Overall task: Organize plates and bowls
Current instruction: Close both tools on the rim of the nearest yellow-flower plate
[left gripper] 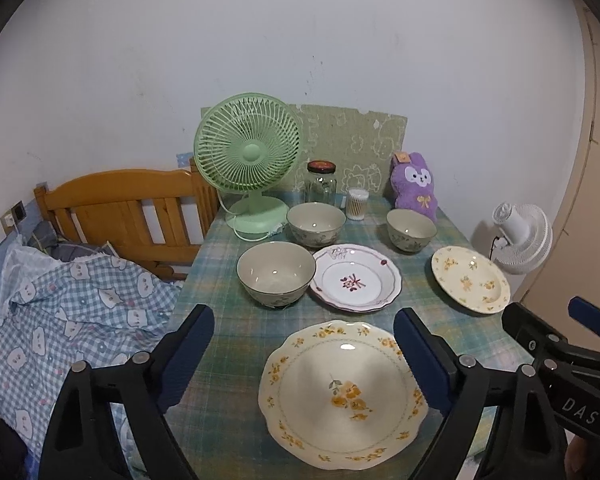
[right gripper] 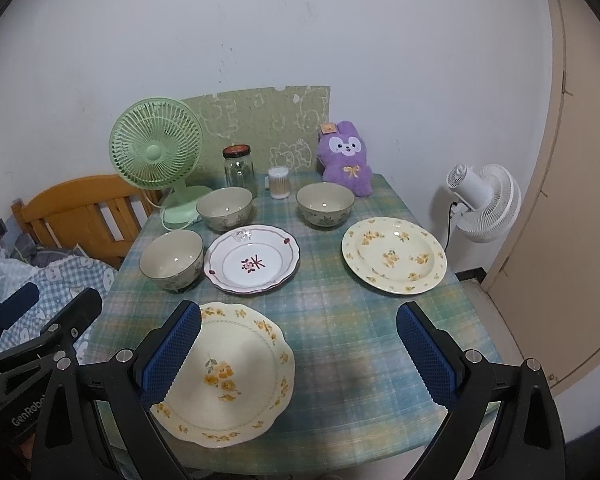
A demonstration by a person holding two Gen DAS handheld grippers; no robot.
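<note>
On the plaid table (left gripper: 228, 320) lie a cream scalloped plate with yellow flowers (left gripper: 342, 394) (right gripper: 224, 376) at the front, a white plate with a red motif (left gripper: 356, 278) (right gripper: 252, 258) in the middle, and a round cream yellow-flower plate (left gripper: 470, 278) (right gripper: 394, 256) at the right. Three grey-green bowls stand behind: near left (left gripper: 275, 272) (right gripper: 172, 258), back middle (left gripper: 316, 222) (right gripper: 225, 208), back right (left gripper: 411, 230) (right gripper: 325, 203). My left gripper (left gripper: 304, 320) is open above the front plate. My right gripper (right gripper: 298, 316) is open, empty, just right of that plate.
A green desk fan (left gripper: 248, 156), a glass jar (left gripper: 321, 182), a cotton-swab tub (left gripper: 357, 204) and a purple plush rabbit (left gripper: 415, 184) line the back edge. A bed with a wooden headboard (left gripper: 120, 208) lies left. A white fan (right gripper: 482, 200) stands right of the table.
</note>
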